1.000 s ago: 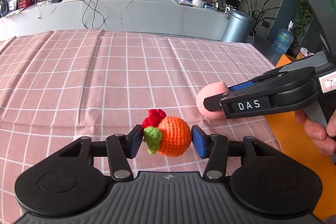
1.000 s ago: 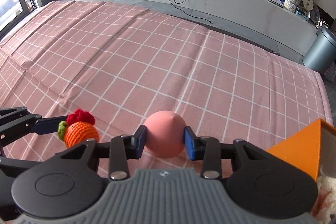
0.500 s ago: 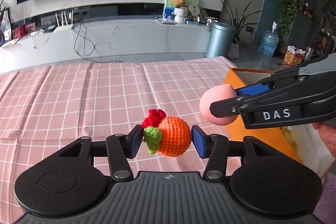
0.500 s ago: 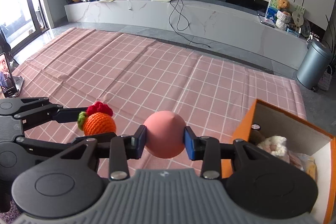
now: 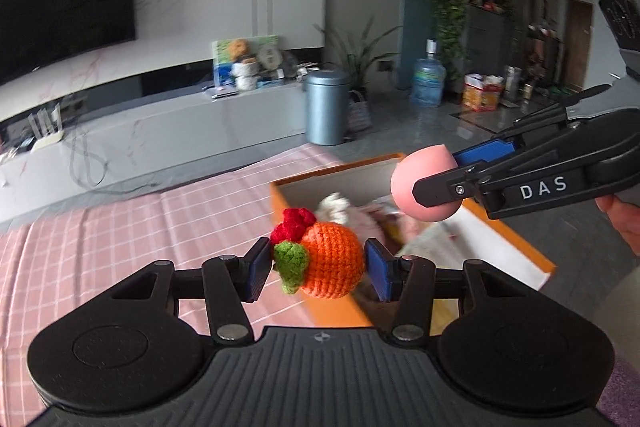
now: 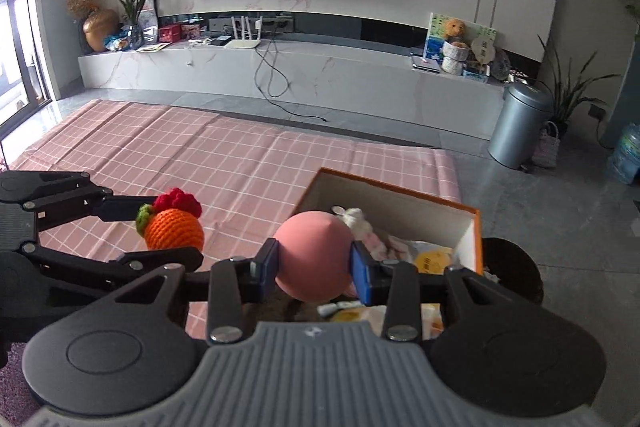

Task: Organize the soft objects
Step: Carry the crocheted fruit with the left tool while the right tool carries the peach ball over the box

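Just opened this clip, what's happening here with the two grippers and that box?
A person is tidying soft toys into an orange box standing at the edge of a pink checked cloth. The left gripper is shut on a crocheted orange fruit, held in the air by the box's near corner. The right gripper is shut on a pink ball, held above the open box. The box already holds other soft items, including a white plush. Neither toy has been dropped in yet.

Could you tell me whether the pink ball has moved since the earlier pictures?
Yes. The pink ball, clamped in the right gripper, rose from the checked cloth to over the orange box.
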